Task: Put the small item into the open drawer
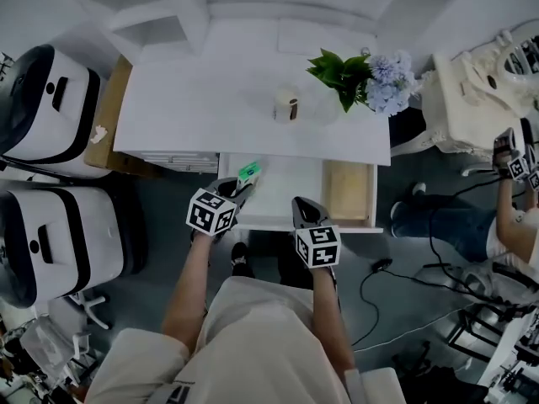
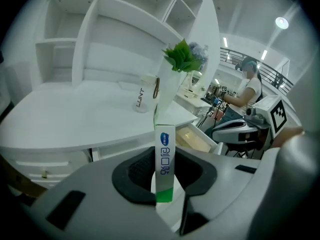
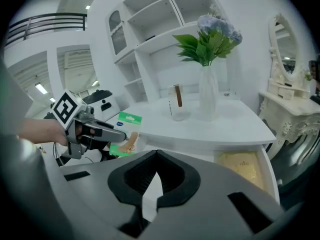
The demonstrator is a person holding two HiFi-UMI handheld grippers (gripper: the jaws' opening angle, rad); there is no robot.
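Observation:
A slim white-and-green box (image 1: 249, 175) is pinched upright between the jaws of my left gripper (image 1: 238, 188), just over the left part of the open white drawer (image 1: 286, 223). Looking along the left gripper (image 2: 165, 171), the box (image 2: 165, 159) stands between the dark pads. From the right gripper view, the same box (image 3: 124, 135) sticks out of the left gripper (image 3: 107, 133). My right gripper (image 1: 301, 210) hovers at the drawer's front edge; its jaws (image 3: 157, 154) are shut with nothing in them.
A flat tan packet (image 1: 347, 190) lies in the right end of the drawer. On the desk (image 1: 202, 99) stand a cup (image 1: 286, 105) and a vase of flowers (image 1: 364, 78). White machines (image 1: 50, 99) are at the left, a person (image 1: 514, 217) and cables at the right.

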